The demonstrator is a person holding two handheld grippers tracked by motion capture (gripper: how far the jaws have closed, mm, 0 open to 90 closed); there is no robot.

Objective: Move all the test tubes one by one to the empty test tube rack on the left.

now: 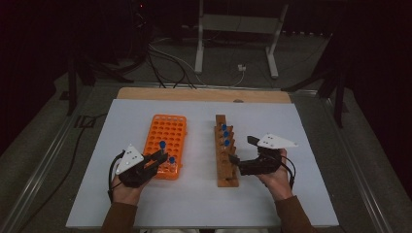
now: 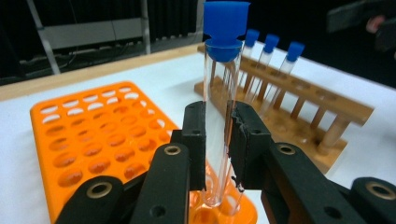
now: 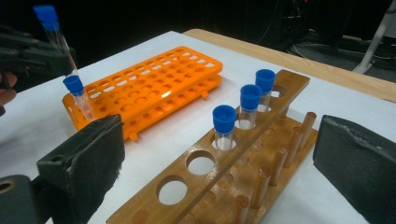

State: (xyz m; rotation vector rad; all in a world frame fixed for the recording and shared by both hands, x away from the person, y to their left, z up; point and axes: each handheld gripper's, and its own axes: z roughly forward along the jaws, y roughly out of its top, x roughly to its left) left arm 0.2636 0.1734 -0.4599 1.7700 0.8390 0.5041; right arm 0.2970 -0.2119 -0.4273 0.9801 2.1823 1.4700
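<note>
Left gripper (image 2: 217,140) clenched on capped tube (image 2: 220,112), upright over near corner of orange rack (image 2: 93,135). Second tube (image 3: 79,98) seated beside. Right gripper (image 3: 219,163) released, straddling wooden rack (image 3: 261,154) bearing three tubes (image 3: 250,105).
</note>
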